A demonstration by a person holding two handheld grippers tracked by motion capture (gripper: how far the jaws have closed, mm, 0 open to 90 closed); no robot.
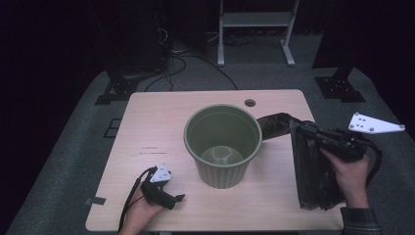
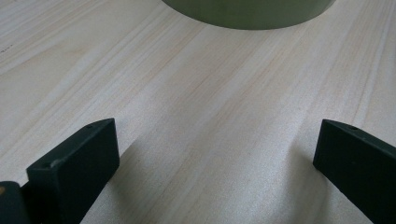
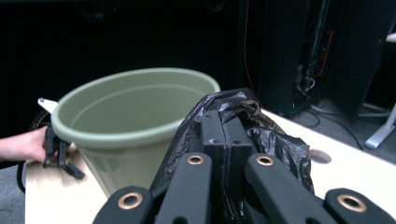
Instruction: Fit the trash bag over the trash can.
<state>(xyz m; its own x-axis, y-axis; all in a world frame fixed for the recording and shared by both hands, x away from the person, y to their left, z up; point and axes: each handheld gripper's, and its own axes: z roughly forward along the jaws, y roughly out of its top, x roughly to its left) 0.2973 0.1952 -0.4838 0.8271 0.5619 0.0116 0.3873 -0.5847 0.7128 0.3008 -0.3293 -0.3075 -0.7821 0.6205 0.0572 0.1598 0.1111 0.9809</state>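
No brand, label or readable writing shows on anything here; a faint dark mark on the table left of the bucket is too small to read.

The black plastic bag is thin, glossy and crumpled. It hangs from the right gripper over the right side of the table, with its lower end reaching down to the near right edge and one flap stretching toward the bucket. In the right gripper view the two jaws are pressed together on the bag's gathered top (no gap between them).

The green bucket, ribbed on the outside and empty, stands upright at the middle of the table, just left of the bag.

The left gripper rests low at the near left, its jaws spread wide over bare wood with nothing between them.
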